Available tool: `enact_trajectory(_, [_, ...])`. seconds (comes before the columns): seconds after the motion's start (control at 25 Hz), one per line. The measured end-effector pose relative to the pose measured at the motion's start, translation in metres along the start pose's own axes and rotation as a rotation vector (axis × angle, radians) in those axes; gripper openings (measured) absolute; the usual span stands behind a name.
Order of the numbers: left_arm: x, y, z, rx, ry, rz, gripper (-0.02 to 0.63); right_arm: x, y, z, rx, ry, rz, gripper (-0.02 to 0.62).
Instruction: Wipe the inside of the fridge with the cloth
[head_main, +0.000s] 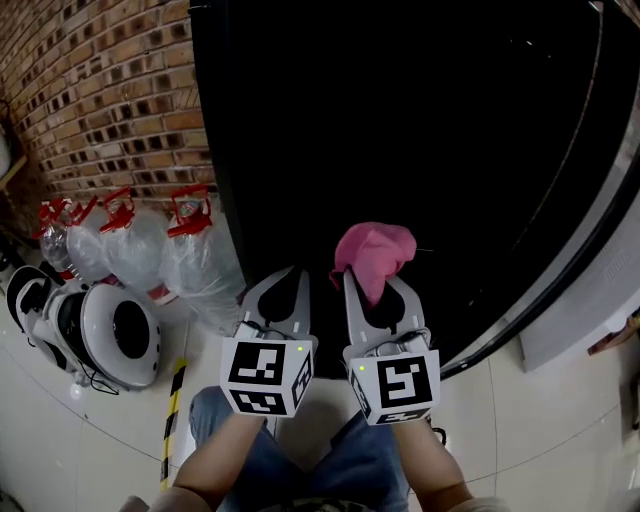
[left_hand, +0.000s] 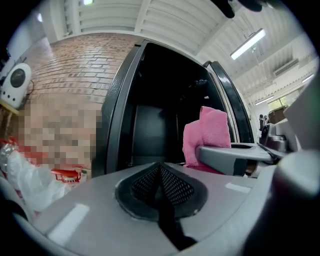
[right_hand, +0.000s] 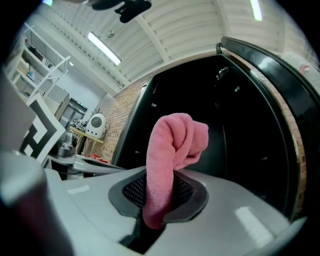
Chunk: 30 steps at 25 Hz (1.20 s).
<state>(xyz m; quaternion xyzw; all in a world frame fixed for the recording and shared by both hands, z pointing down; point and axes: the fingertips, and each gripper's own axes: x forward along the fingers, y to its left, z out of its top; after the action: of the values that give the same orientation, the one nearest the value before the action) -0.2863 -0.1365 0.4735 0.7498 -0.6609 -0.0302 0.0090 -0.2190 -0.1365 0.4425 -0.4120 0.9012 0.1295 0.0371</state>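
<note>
A pink cloth (head_main: 373, 254) bunches out past the tips of my right gripper (head_main: 372, 284), which is shut on it; in the right gripper view the cloth (right_hand: 170, 160) stands up from between the closed jaws. My left gripper (head_main: 275, 290) is beside it, shut with nothing in it. Both point at the fridge (head_main: 420, 150), whose open inside is black and dark. In the left gripper view the cloth (left_hand: 207, 135) shows at the right, in front of the fridge opening (left_hand: 160, 115).
The fridge door (head_main: 590, 240) stands open at the right. A brick wall (head_main: 100, 90) is on the left. On the tiled floor lie clear bags with red ties (head_main: 165, 250) and a white round appliance (head_main: 105, 335). A yellow-black floor strip (head_main: 172, 415) runs near my knees.
</note>
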Motion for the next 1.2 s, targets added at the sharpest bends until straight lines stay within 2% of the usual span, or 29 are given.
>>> enact_trajectory(0.32, [-0.008, 0.012, -0.031, -0.019, 0.028, 0.03, 0.009, -0.004, 0.034, -0.049, 0.065, 0.05, 0.052, 0.058])
enact_trajectory(0.48, [-0.017, 0.018, -0.028, -0.013, 0.005, 0.046, 0.009, 0.013, 0.058, -0.078, 0.154, 0.046, 0.14, 0.058])
enact_trajectory(0.64, [-0.027, 0.021, -0.024, 0.021, -0.005, 0.048, 0.009, 0.049, 0.082, -0.106, 0.144, 0.054, 0.198, 0.058])
enact_trajectory(0.76, [-0.035, 0.023, -0.02, 0.038, -0.007, 0.045, 0.009, 0.077, 0.086, -0.129, 0.119, 0.094, 0.196, 0.058])
enact_trajectory(1.2, [-0.038, 0.024, -0.026, 0.023, 0.018, 0.005, 0.009, 0.172, 0.037, -0.163, 0.07, 0.126, 0.089, 0.058])
